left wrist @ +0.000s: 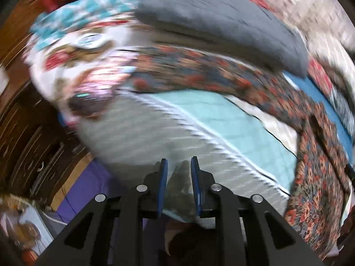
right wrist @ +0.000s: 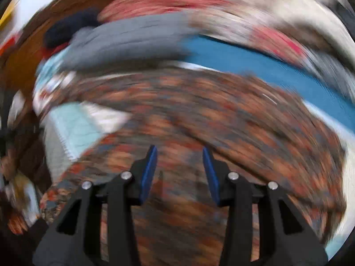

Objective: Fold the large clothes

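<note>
Now the floral garment [right wrist: 199, 115] sprawls right under the right gripper [right wrist: 179, 155], whose blue pads stand apart over the print with nothing pinched that I can make out. Its long axis seems to run across that view, one end trailing down the bed's [left wrist: 221, 122] right side. The left gripper [left wrist: 178, 166] hovers over bare striped sheet, and the garment lies off to its right and ahead; its pads show a gap yet read as shut, empty. I'd say the right hand is nearer.
</note>
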